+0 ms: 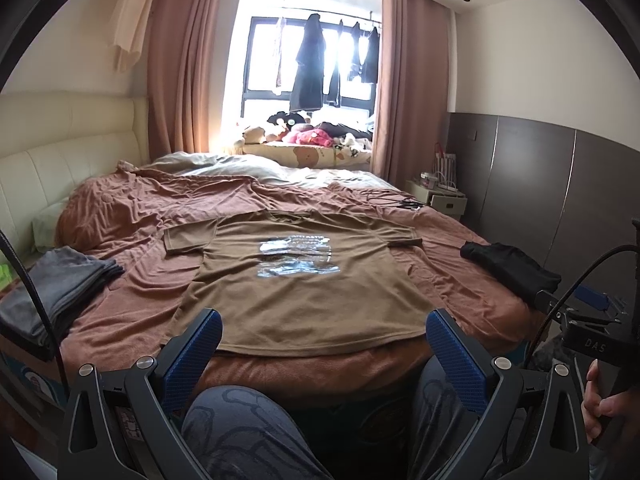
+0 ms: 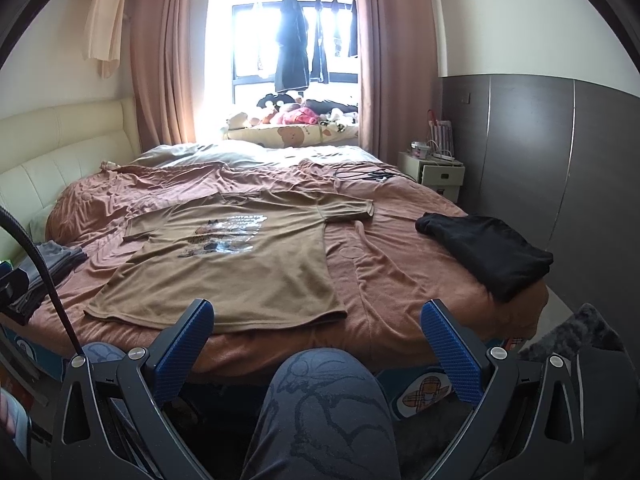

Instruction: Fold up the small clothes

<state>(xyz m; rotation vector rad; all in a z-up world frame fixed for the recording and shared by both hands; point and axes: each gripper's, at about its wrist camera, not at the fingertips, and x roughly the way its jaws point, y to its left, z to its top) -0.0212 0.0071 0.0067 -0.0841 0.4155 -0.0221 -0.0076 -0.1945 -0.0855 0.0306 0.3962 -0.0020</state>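
A brown T-shirt [image 1: 296, 284] [image 2: 236, 264] with a printed chest picture lies flat and face up on the bed, collar away from me, both sleeves spread. Its hem lies near the bed's front edge. My left gripper [image 1: 324, 328] is open, held just short of the hem, with nothing between its blue pads [image 1: 200, 344]. My right gripper [image 2: 318, 320] is open too and holds nothing. It hangs off the front edge at the shirt's right hem corner. A person's knees in patterned grey trousers [image 2: 320, 412] sit below both grippers.
A stack of folded grey clothes [image 1: 52, 292] lies at the bed's left edge. A folded black garment [image 2: 492, 252] rests at the right edge. Cables [image 2: 376, 176] lie on the rust-brown cover [image 2: 400, 280] further back. A nightstand [image 2: 436, 172] and dark wall panels stand on the right.
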